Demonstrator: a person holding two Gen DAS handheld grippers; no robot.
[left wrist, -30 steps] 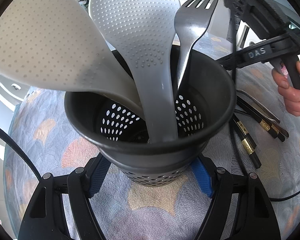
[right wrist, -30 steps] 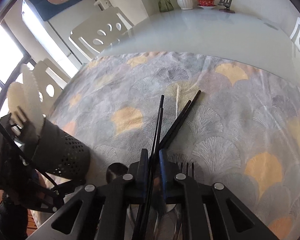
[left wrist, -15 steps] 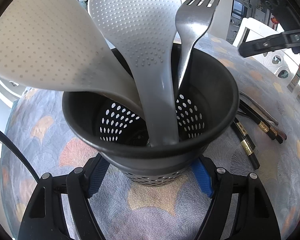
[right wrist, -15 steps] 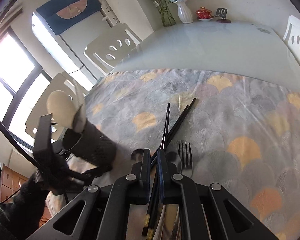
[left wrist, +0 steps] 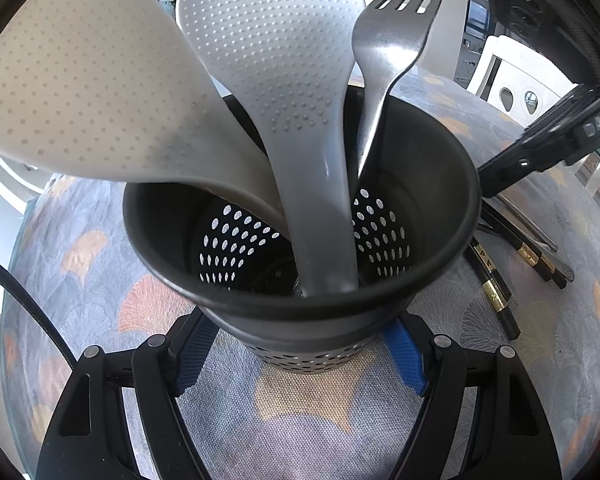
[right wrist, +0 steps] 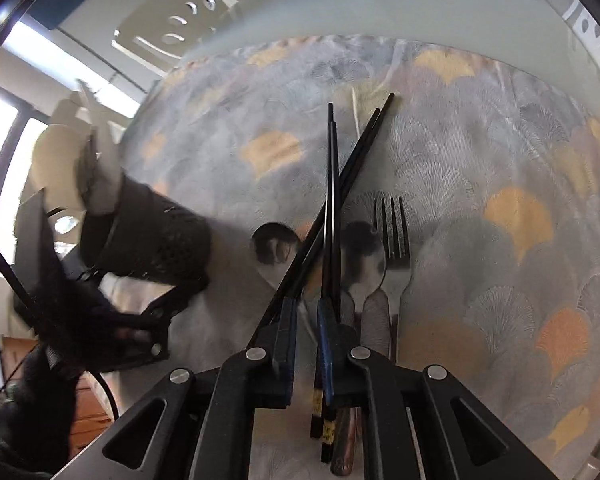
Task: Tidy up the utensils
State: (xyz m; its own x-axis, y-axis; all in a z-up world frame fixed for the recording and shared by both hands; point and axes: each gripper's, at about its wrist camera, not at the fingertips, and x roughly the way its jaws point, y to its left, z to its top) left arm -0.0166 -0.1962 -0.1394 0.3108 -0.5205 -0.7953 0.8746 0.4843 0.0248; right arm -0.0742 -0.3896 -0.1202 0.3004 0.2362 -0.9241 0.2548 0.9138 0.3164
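A black perforated utensil holder (left wrist: 308, 316) stands on the patterned cloth, and my left gripper (left wrist: 300, 350) is shut on its base, blue pads (left wrist: 404, 354) on either side. Inside it stand two pale dimpled rice paddles (left wrist: 284, 60) and a steel fork (left wrist: 388, 44). My right gripper (right wrist: 307, 322) hovers steeply over black chopsticks (right wrist: 332, 200) that lie crossed on the cloth. Its jaws are opening to a narrow slit. Only cloth shows in the slit, and the chopsticks run under the fingertips. The holder (right wrist: 156, 240) sits to its left.
Beside the chopsticks lie two spoons (right wrist: 362, 252) and a second fork (right wrist: 394, 240). More gold-banded chopstick ends (left wrist: 496, 296) lie right of the holder. The right tool's black frame (left wrist: 548, 144) hangs above them. White chairs (right wrist: 180, 28) stand beyond the glass table edge.
The right gripper has tipped down closer over the chopsticks and its jaws have parted slightly. In the left view the right tool shifted at the upper right. The holder stayed put.
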